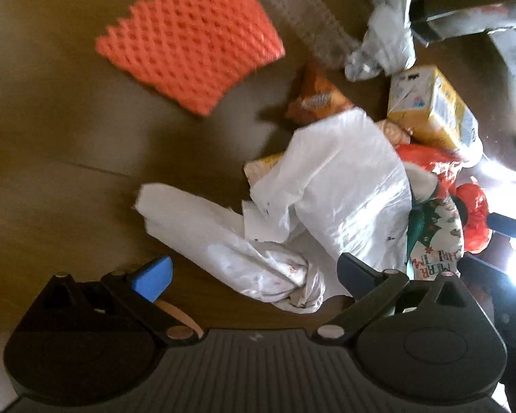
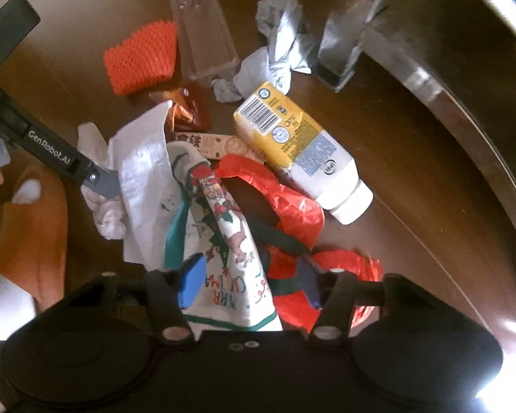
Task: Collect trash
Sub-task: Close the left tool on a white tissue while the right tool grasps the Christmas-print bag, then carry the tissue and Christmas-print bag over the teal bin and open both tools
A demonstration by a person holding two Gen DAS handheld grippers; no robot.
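Right tool [image 2: 249, 284] part-open astride Christmas wrapper [image 2: 230, 227], long axis away from camera; left tool [image 1: 254, 275] wide.

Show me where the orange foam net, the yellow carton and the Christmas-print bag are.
orange foam net [image 1: 189, 41], left wrist view, middle of the mesh.
yellow carton [image 2: 285, 127], right wrist view, its yellow side.
Christmas-print bag [image 2: 230, 241], right wrist view, printed white panel.

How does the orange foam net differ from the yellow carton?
The foam net is orange, an open mesh, and looks soft; the carton is yellow and white, printed with a barcode, and box-shaped. The net lies flat and apart from the pile, while the carton lies on its side, its lower edge overlapping the red bag. The net is plain, the carton has a white cap end. Both lie on the brown surface.
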